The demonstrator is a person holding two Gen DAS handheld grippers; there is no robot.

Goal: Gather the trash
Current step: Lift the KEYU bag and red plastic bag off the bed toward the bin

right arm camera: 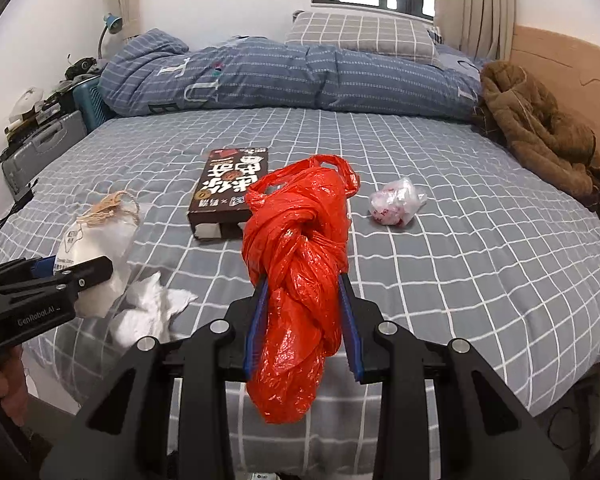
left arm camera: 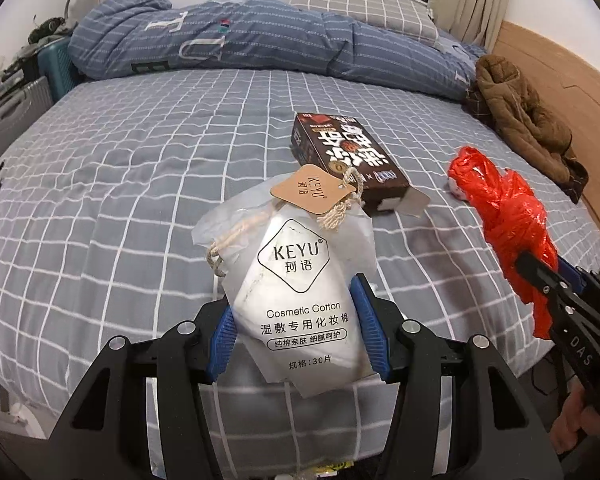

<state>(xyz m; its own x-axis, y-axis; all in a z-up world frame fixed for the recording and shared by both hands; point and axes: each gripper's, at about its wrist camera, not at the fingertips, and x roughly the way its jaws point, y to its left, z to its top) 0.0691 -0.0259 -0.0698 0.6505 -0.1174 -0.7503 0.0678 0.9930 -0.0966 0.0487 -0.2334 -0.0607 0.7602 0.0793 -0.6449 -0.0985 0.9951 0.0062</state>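
My left gripper (left arm camera: pixel 296 320) is shut on a white KEYU cosmetic cotton pouch (left arm camera: pixel 300 280) with a string and brown tag, held above the bed's front edge. My right gripper (right arm camera: pixel 304 300) is shut on a knotted red plastic bag (right arm camera: pixel 300 280), which also shows in the left wrist view (left arm camera: pixel 508 216). A dark brown snack box (right arm camera: pixel 230 192) lies on the bed, open at its near end. A small clear crumpled bag (right arm camera: pixel 396 202) lies to its right. A crumpled white tissue (right arm camera: pixel 148 308) lies near the front edge, below the left gripper (right arm camera: pixel 80 276).
The bed has a grey checked sheet (right arm camera: pixel 460 260). A blue quilt (right arm camera: pixel 300 76) and pillow (right arm camera: pixel 360 36) lie at the back. A brown jacket (right arm camera: pixel 540 132) lies at the right by the wooden headboard (right arm camera: pixel 572 68). Suitcases (right arm camera: pixel 40 144) stand at the left.
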